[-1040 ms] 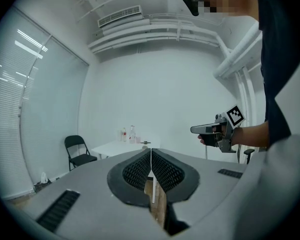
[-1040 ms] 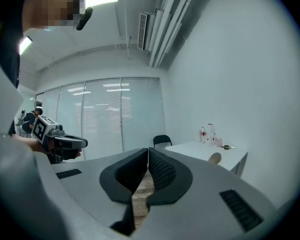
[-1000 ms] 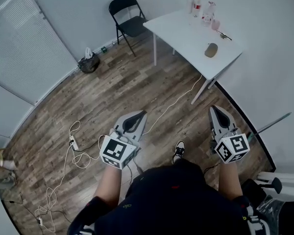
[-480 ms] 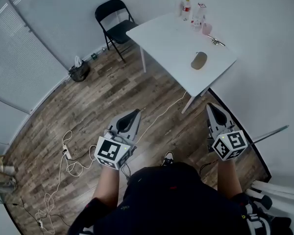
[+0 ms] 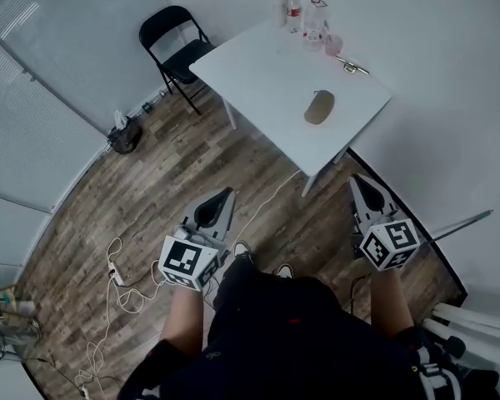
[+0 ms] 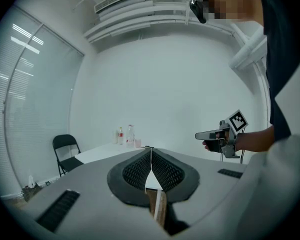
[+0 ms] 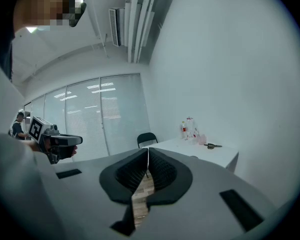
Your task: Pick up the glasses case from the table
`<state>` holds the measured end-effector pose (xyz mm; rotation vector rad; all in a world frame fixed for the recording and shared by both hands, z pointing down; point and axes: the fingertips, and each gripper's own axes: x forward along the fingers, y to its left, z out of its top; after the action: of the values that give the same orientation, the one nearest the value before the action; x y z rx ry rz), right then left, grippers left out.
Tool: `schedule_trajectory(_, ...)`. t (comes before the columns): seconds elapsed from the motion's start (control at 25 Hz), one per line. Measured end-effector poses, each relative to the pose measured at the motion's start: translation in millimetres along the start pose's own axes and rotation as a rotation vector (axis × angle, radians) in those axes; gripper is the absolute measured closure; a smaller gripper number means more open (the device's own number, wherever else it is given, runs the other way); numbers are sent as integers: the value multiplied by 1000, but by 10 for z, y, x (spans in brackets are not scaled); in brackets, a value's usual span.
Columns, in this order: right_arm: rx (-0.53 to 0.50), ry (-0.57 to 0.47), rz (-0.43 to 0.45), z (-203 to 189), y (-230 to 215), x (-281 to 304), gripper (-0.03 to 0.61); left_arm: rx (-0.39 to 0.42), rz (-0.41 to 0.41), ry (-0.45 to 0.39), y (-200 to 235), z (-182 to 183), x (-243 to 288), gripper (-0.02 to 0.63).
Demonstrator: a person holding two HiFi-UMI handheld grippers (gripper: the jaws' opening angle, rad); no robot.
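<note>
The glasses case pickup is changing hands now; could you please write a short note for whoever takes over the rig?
Left gripper: jaws together, empty, over the floor, short of the white table.
Right gripper: jaws together, empty, also short of the white table.
Glasses case: lies untouched on the white table, toward its near end.
Done: nothing yet. Left: reach the white table, open the jaws, grasp and lift the glasses case.

no legible text, label or number anywhere
</note>
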<state>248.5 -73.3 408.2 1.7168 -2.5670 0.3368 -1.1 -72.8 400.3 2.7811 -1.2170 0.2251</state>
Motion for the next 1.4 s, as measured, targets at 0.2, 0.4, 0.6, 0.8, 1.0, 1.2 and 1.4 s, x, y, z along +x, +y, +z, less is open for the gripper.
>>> schedule_trajectory(0.2,17,-1,-50,-37,-228,116,557,-4,-68,4,74,19,390,591)
schedule_trajectory(0.4,22,7,-107,14,-457,440,557,-3,-135,-18,336,158,851,591)
schedule_trajectory(0.6,14,10,-155,158,-584,980,555,14,-186,-22,823,290,1298,591)
schedule_trajectory(0.8,28,28,-223,231,-655,1586,555,31,-250,-3,1384,356,1708,591)
schedule_trajectory(1.0,25,51,-306,271,-728,2120,555,35,-308,6,1891,371,2004,591)
schedule_trajectory(1.2,22,88,-387,196,-968,2473,555,23,-343,26,2153,288,2258,591)
schedule_trajectory(1.4,49,124,-444,-30,-1326,2714,554,5,-334,59,2161,167,2432,591)
